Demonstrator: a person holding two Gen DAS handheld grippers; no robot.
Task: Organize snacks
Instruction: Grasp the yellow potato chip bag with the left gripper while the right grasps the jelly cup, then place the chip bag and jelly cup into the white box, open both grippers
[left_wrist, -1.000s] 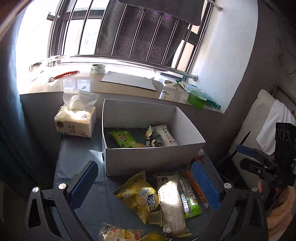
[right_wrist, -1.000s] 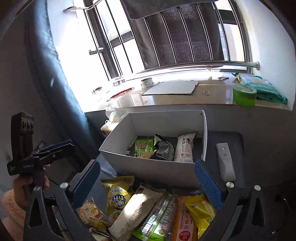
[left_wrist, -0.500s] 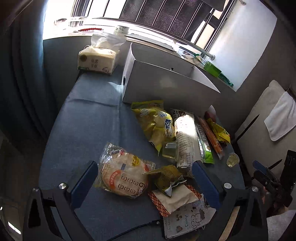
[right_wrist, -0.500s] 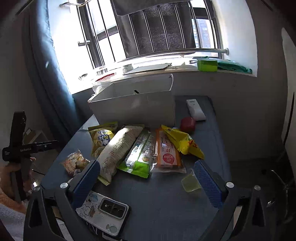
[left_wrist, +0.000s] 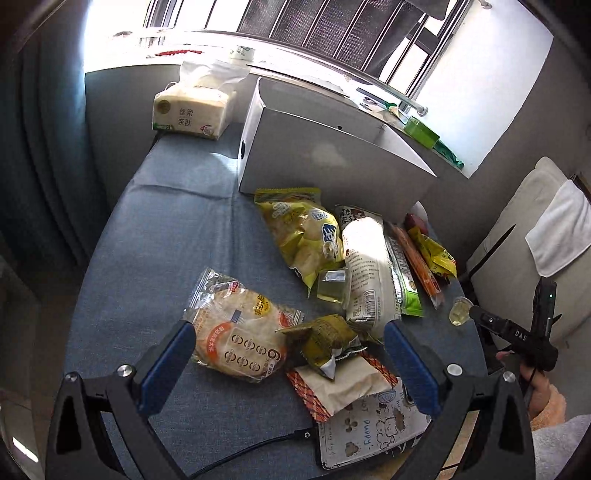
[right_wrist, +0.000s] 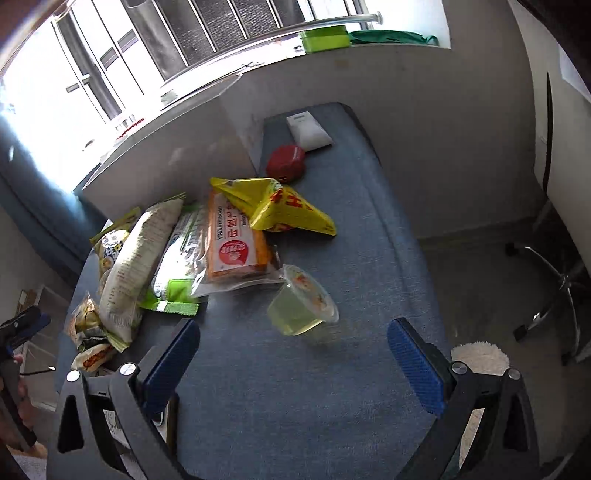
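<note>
- The left gripper (left_wrist: 286, 345) is spread wide and holds nothing; the round cracker packet (left_wrist: 240, 334) and a crumpled olive wrapper (left_wrist: 325, 338) lie between its fingers.
- The right gripper (right_wrist: 291, 349) is also spread and empty; a tilted jelly cup (right_wrist: 301, 304) lies just ahead of it.
- The white box (left_wrist: 325, 158) stands behind the snacks; its inside is hidden.
- The long white packet (left_wrist: 369, 269) points toward the box.

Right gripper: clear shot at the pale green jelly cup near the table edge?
Probably yes. The right gripper is open, and the pale green jelly cup lies just ahead between its fingers on bare blue tabletop; only the orange cracker pack crowds its far side.
</note>
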